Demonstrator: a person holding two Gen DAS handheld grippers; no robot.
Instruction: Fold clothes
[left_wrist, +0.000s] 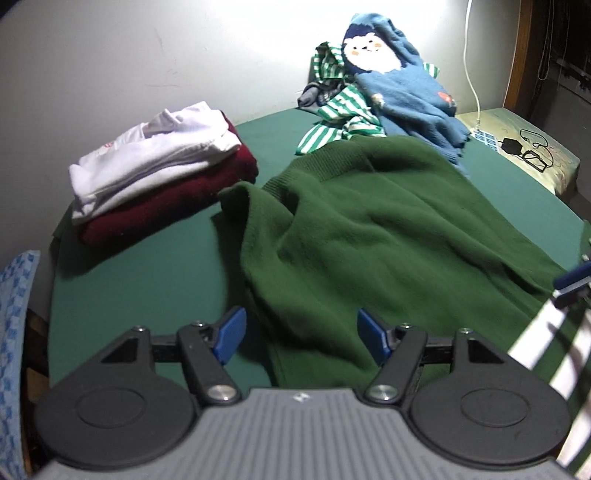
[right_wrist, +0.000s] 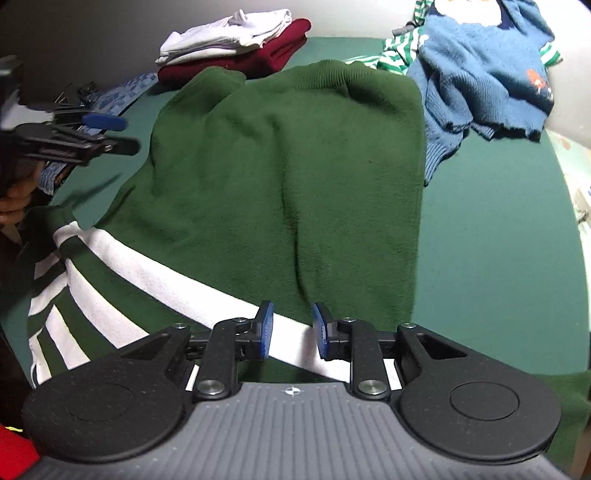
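Note:
A dark green sweater (left_wrist: 373, 236) with white stripes at its hem lies spread on the green table cover (left_wrist: 140, 280); it also fills the right wrist view (right_wrist: 288, 166). My left gripper (left_wrist: 301, 334) is open and empty, just above the sweater's near left edge; it shows at the left of the right wrist view (right_wrist: 110, 134). My right gripper (right_wrist: 291, 328) is open, with its jaws apart over the white stripe (right_wrist: 155, 277) near the hem, holding nothing. Its tip shows at the right edge of the left wrist view (left_wrist: 572, 284).
A folded stack, white garment (left_wrist: 155, 155) on a maroon one (left_wrist: 166, 203), sits at the back left. A pile with a blue knit sweater (left_wrist: 402, 85) and a green-white striped garment (left_wrist: 340, 118) sits at the back right. A charger and cable (left_wrist: 517, 146) lie beyond the table's right edge.

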